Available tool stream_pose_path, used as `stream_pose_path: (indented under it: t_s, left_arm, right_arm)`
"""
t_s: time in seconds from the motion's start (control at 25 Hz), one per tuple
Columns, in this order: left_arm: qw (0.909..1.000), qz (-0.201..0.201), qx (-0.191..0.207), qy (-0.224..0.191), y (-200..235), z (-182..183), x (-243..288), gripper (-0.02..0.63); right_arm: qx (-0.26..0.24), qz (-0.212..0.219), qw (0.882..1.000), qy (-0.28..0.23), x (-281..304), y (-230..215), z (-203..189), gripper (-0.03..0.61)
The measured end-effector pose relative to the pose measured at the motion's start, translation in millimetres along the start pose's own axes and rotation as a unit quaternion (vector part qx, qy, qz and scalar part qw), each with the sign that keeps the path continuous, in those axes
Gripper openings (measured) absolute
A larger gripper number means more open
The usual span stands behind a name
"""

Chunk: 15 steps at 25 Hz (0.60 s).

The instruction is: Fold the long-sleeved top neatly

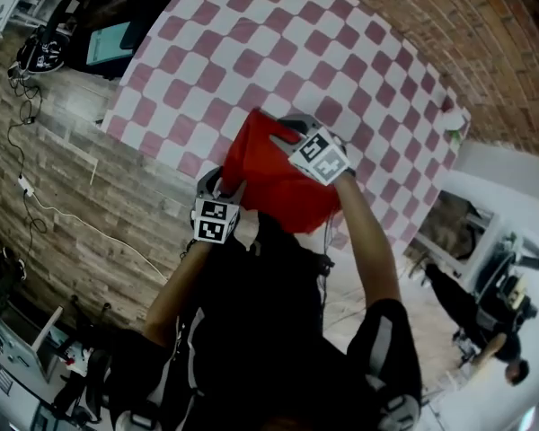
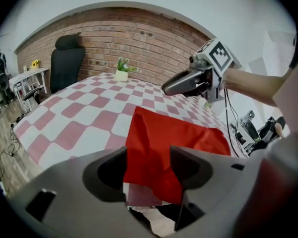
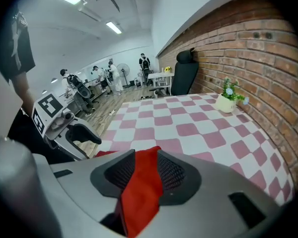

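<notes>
The red long-sleeved top (image 1: 278, 187) lies folded into a rough rectangle at the near edge of the checked table (image 1: 251, 52), with its near hem over the edge. My left gripper (image 2: 149, 163) stands open at the top's (image 2: 176, 133) near left corner; the cloth lies loose between its jaws, and neither pad presses on it. My right gripper (image 3: 145, 168) is at the far right part, with a strip of the red fabric (image 3: 141, 192) running between its parted jaws. In the head view the left gripper (image 1: 221, 185) and the right gripper (image 1: 286, 135) flank the top.
A small potted plant (image 2: 121, 71) stands at the table's far edge by the brick wall. A black office chair (image 2: 67, 63) is past the table's far left corner. People and equipment (image 3: 89, 83) stand in the room beyond. Wooden floor (image 1: 72, 214) lies left of the table.
</notes>
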<state>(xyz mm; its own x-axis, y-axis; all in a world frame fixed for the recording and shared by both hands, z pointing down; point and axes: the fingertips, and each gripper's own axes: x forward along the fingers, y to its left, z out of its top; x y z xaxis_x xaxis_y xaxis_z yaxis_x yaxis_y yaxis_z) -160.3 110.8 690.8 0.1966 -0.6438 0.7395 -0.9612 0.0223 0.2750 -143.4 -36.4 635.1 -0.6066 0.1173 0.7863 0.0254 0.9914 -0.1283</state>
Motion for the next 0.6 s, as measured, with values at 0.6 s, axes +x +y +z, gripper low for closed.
stream_pose_path:
  t_s: [0.6]
  left_arm:
    - [0.9954,-0.018,-0.06,0.072,14.9,-32.5,36.9,0.267]
  right_arm:
    - [-0.004,0.097,0.988,0.124,87.8,-36.4,-43.8,0.16]
